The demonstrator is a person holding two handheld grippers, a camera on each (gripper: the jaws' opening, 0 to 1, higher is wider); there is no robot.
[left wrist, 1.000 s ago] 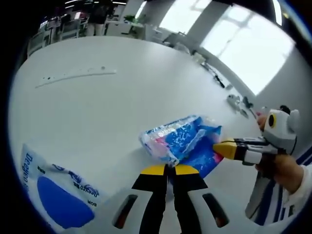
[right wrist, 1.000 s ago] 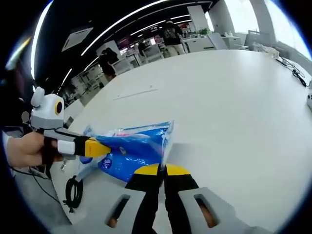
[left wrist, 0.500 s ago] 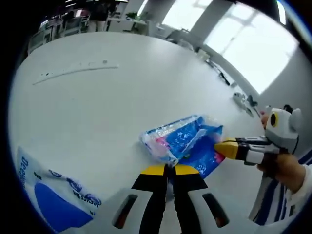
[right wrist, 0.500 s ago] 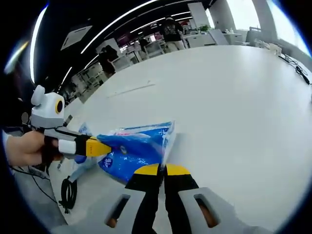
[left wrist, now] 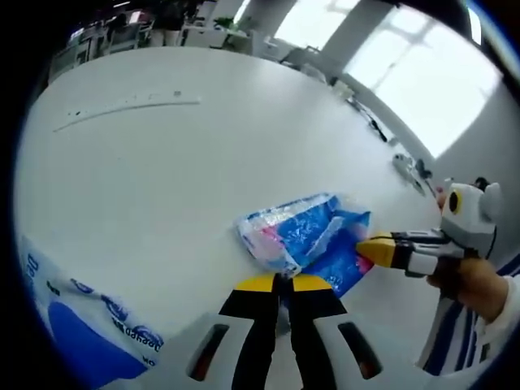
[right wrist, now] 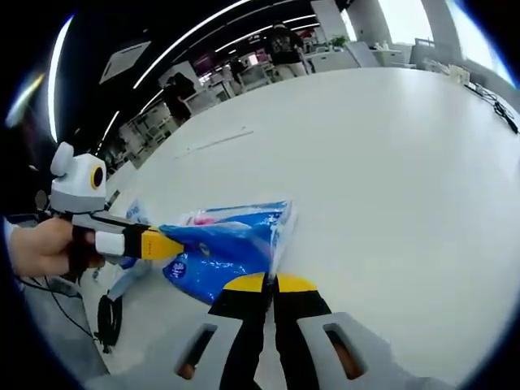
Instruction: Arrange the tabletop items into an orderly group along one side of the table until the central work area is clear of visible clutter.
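A crinkled blue, pink and white plastic packet [left wrist: 299, 234] hangs stretched between my two grippers just over the white table [left wrist: 154, 179]. In the left gripper view my left gripper [left wrist: 279, 282] is shut on the packet's near edge. My right gripper [left wrist: 375, 249] comes in from the right, pinching the packet's other end. In the right gripper view the same packet [right wrist: 231, 246] shows, with my right gripper [right wrist: 272, 283] shut on its right edge. The left gripper [right wrist: 162, 244] grips it from the left, held in a person's hand [right wrist: 41, 248].
A large blue and white bag [left wrist: 77, 337] lies at the lower left of the left gripper view. Farther off a thin white strip [left wrist: 130, 106] lies on the table. A black cable [right wrist: 108, 321] hangs off the table's edge. Small items [left wrist: 406, 166] sit by the far right edge.
Both grippers keep their hold on the packet. The views have shifted a little, so the blue and white bag sits lower and further left in the left gripper view.
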